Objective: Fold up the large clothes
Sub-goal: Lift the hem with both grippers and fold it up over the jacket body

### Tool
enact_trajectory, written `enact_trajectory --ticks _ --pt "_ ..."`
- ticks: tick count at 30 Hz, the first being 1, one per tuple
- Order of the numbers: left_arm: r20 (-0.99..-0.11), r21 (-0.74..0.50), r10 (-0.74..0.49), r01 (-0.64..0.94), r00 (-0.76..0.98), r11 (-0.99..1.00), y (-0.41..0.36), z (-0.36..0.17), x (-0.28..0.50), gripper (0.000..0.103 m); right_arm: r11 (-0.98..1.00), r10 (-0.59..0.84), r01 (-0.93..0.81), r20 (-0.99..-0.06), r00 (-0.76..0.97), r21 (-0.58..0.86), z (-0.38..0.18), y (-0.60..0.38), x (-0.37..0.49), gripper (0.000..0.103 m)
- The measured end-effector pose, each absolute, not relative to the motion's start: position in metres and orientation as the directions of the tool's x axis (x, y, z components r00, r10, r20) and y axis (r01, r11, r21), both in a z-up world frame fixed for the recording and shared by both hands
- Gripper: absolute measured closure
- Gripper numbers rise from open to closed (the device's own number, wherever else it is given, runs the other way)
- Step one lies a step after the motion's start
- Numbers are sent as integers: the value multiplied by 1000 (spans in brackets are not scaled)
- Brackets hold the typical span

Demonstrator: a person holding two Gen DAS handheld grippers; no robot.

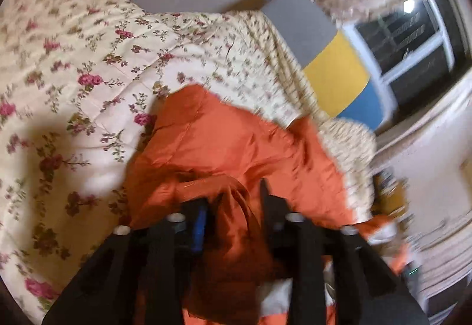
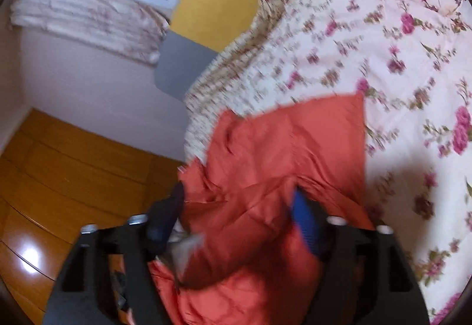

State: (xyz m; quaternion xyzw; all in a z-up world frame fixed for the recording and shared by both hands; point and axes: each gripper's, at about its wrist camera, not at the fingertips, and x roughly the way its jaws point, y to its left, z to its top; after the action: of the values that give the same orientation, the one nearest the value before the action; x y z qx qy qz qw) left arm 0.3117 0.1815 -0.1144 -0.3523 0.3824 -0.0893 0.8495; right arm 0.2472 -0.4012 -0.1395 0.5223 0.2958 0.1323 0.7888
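Observation:
An orange padded garment [image 1: 224,142] lies crumpled on a floral bedspread [image 1: 73,59] near the bed's edge. In the left wrist view my left gripper [image 1: 233,201] hangs low over it, and a raised fold of the orange cloth stands between the parted fingers, which do not pinch it. The right wrist view shows the same garment [image 2: 280,142] on the bedspread [image 2: 383,44]. There my right gripper [image 2: 239,195] stands wide apart, with orange cloth bulging loosely between the black finger and the blue-padded finger [image 2: 305,221]. Both pictures are blurred.
A wooden floor [image 2: 59,162] runs beside the bed. A headboard of grey, yellow [image 1: 333,71] and blue panels stands at the bed's end. A folded quilt [image 2: 88,21] rests below a dark window [image 1: 413,39]. White wall lies behind.

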Motion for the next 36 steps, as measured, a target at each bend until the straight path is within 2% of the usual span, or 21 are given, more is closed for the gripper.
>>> enact_trajectory --ticks 2,4,5,8,12,14,16,19,21,22,24,26,29,31,36 --pt "-495 -744 -423 -119 759 657 197 -109 303 24 428 492 78 -305 816 900 -131 -404 246 13" --pt "-456 -750 -338 -151 823 644 211 -100 290 9 475 450 46 -288 846 879 -121 -408 237 7" --pt "-439 -745 -286 -168 852 645 220 -96 281 9 503 428 41 -290 856 863 -117 -410 232 4" --pt "-421 -721 -248 -156 872 675 235 -96 263 9 615 362 32 -318 876 788 -109 -418 214 2" --pt "-459 -637 -290 -84 840 766 231 -111 244 4 723 401 37 -462 791 690 -125 -409 213 2" --pt "-501 -574 -335 -17 798 819 216 -121 243 4 754 438 51 -559 704 654 -142 -399 225 2" --pt "-551 -541 -388 38 739 840 197 -131 254 4 750 470 77 -611 638 657 -157 -391 240 2" --pt "-675 -413 -323 24 664 911 169 -143 282 3 675 533 85 -564 631 733 -167 -391 255 3" --pt "-730 -433 -336 -22 595 901 163 -158 305 3 647 563 91 -554 614 757 -172 -387 264 13" --pt "-724 -440 -331 -35 605 897 163 -158 307 3 682 538 96 -586 606 725 -172 -382 267 16" --pt "-729 -411 -323 -9 603 911 153 -157 311 7 740 507 71 -624 594 669 -169 -371 270 30" --pt "-739 -370 -308 21 599 929 142 -157 306 15 745 516 51 -623 588 665 -168 -370 267 39" --pt "-722 -426 -376 55 580 903 145 -158 295 37 696 563 47 -586 583 716 -174 -376 257 50" --pt "-717 -440 -398 72 572 895 146 -157 285 42 686 573 41 -574 586 727 -172 -377 251 53" --pt "-715 -433 -407 97 569 896 142 -156 250 43 681 578 39 -571 583 731 -167 -381 220 53"
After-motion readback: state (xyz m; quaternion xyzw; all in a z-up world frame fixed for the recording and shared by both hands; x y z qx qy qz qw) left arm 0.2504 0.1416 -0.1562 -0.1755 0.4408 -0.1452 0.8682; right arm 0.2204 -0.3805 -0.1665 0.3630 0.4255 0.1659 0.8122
